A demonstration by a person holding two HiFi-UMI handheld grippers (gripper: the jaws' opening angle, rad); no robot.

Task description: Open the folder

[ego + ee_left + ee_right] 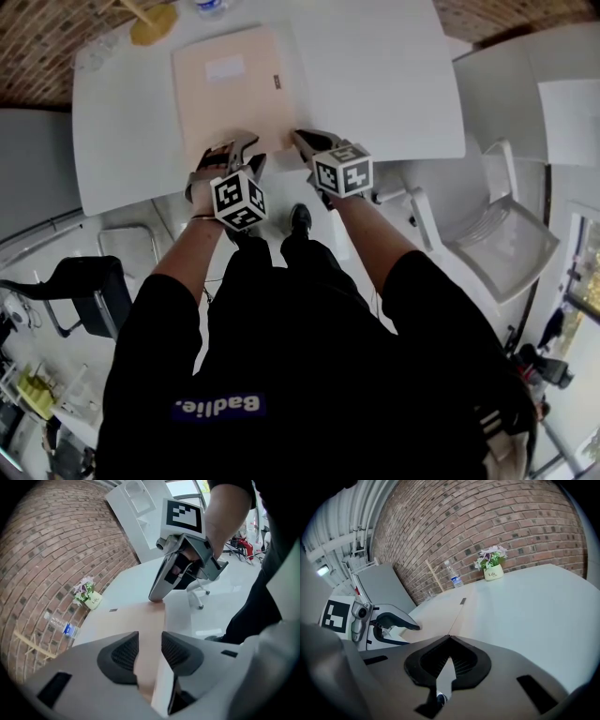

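**Carefully catch the top cover alone**

Flat and closed, the pale peach folder (pixel 234 94) lies on the white worktop (pixel 375 75), its near edge close to the worktop's edge in front of the person.

The left gripper (pixel 150 641) is released. Its jaws stand apart astride the folder's near edge, and the pads do not press on it yet. The right gripper (pixel 449 639) is clenched, tips together with nothing seen between them, and its tip rests at the folder's near right corner.

The step in hand looks like taking hold of the cover. To do it well, the lower jaw of the left gripper probably needs to slip under the top sheet only, not under the whole folder, before it closes. A thin cover lying flat gives little to bite on, so a shallow, slow approach should help. The right tip seems well placed to pin the folder against sliding, but it should bear on the back sheet or clear off once the cover lifts. Which side carries the spine I cannot tell.
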